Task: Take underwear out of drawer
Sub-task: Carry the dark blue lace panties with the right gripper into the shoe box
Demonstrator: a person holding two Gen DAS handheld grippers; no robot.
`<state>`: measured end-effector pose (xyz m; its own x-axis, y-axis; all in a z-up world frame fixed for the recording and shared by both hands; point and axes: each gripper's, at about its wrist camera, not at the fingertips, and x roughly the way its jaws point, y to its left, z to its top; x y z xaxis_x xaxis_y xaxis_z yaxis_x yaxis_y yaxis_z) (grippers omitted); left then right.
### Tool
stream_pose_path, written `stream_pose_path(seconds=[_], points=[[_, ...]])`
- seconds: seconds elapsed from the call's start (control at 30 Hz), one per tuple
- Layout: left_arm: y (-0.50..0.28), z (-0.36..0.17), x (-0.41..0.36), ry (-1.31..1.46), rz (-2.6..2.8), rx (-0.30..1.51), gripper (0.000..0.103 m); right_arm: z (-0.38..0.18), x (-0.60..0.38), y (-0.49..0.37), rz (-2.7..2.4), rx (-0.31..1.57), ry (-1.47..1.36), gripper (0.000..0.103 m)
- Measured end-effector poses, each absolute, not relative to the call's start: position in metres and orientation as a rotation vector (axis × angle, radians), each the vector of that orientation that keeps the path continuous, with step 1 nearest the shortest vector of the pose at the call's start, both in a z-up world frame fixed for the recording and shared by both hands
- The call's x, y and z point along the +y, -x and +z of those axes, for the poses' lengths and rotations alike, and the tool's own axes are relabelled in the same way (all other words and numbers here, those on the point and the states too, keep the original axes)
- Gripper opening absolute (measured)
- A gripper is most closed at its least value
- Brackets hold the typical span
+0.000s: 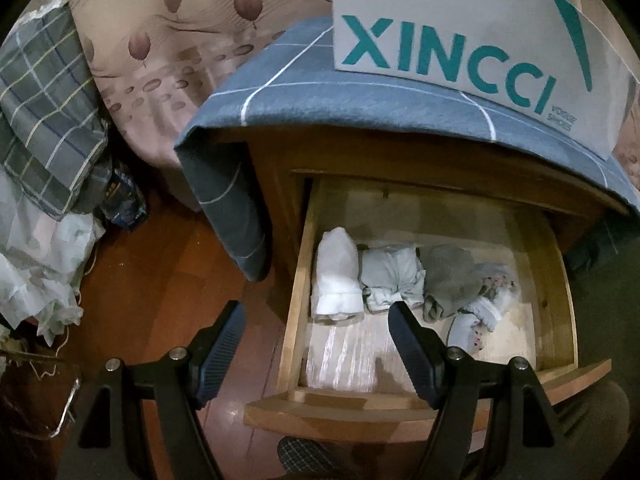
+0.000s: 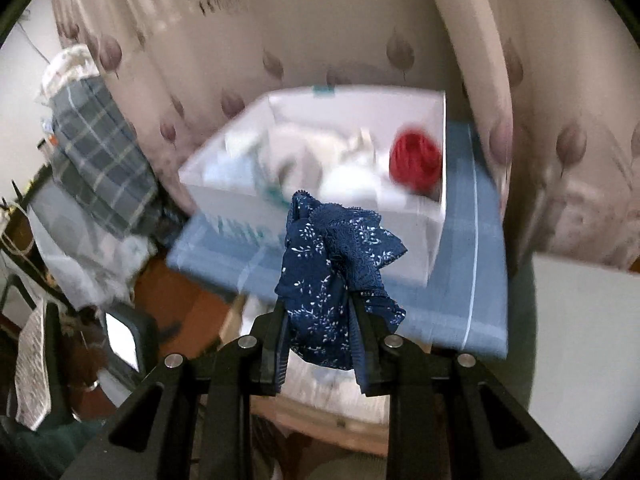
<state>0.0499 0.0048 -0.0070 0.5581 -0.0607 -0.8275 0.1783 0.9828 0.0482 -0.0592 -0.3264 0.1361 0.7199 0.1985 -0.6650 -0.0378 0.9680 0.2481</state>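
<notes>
The right gripper (image 2: 320, 312) is clenched on navy underwear (image 2: 336, 264) with the white box (image 2: 400, 232) ahead, while the left gripper (image 1: 316, 312) hangs released above the drawer (image 1: 292, 304)

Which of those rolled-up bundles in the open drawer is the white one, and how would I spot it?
Find the wooden nightstand drawer pulled open under the blue checked cloth. A row of rolled garments lies across its middle; the white roll is the leftmost, against the drawer's left wall. Its neighbours are pale green-grey and grey, and it alone is plain white.

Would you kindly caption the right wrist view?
Right gripper holds navy floral underwear before a white box.
</notes>
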Motion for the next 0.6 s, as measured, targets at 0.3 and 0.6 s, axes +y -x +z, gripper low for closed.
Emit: stream_pose_path(seconds=[0.3, 0.6], points=[[-0.054, -0.011, 0.017, -0.065, -0.125, 0.995, 0.076, 0.186, -0.317, 0.003, 0.087, 0.716, -0.171, 0.024], [-0.057, -0.011, 0.03, 0.015, -0.106, 1.0, 0.076, 0.16, -0.307, -0.053, 0.029, 0.798, -0.134, 0.024]])
